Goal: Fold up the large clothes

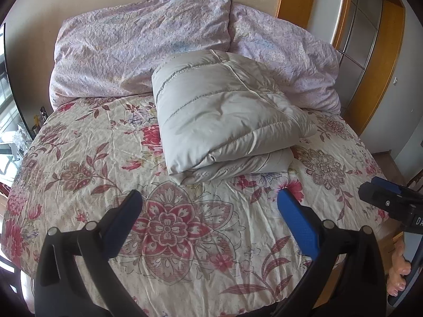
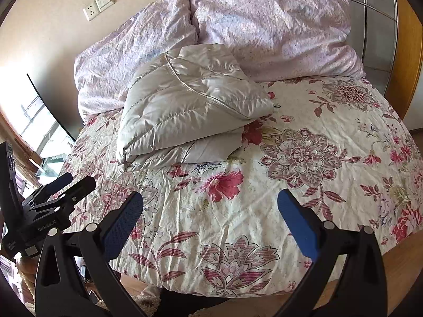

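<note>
On the bed (image 1: 79, 158): grey padded jacket (image 1: 224, 116), seemingly folded, against pillows (image 1: 127, 52).
Tongs: left tongs (image 1: 210, 206) and right tongs (image 2: 210, 206) spread apart, empty.

The left claw (image 1: 210, 203) stood wide open, its two fingers spread far apart with nothing between them, the blue pad (image 1: 298, 227) of one finger facing inward. The right claw (image 2: 210, 206) was likewise spread wide and empty, its blue pads (image 2: 297, 224) turned toward each other. Both pointed forward and somewhat downward, held side by side and apart. In the left wrist view the right claw's tip showed at the right edge, its jaw opening impossible to tell there, and a hand (image 1: 399, 269) gripped a handle below it
</note>
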Tool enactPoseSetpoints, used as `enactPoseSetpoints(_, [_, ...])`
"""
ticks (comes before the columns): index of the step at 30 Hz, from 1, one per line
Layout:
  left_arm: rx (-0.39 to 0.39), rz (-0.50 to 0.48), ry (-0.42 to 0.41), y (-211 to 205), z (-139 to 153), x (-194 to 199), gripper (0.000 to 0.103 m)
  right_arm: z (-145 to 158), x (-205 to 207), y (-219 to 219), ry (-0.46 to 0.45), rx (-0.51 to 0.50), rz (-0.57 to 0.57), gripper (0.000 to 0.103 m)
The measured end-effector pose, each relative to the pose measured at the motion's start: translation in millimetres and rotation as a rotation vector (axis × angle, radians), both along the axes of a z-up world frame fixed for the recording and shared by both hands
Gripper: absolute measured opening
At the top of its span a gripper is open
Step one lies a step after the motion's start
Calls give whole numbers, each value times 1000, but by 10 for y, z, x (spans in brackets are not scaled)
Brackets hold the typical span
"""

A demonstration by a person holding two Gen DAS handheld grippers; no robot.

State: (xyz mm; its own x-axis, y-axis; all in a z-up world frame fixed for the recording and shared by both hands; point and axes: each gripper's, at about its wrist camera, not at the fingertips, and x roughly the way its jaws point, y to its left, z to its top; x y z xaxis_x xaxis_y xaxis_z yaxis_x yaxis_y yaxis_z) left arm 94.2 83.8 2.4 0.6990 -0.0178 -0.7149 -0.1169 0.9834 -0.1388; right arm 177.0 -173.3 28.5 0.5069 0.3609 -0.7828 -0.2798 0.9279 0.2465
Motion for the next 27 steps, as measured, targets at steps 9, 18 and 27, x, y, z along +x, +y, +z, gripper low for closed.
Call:
enactPoseSetpoints(9, [-22,-13,1,-5,-12,16,101,-2,10,-13,4,2,-9,102])
enactPoseSetpoints(18, [-34,-26,5,-19,-27,53,101,-4,30,-16,9,4,-8,102])
enactPoseSetpoints(27, [-31,-23,6,-18,-32,61,101,-23,52,-2,15,4,-6,102])
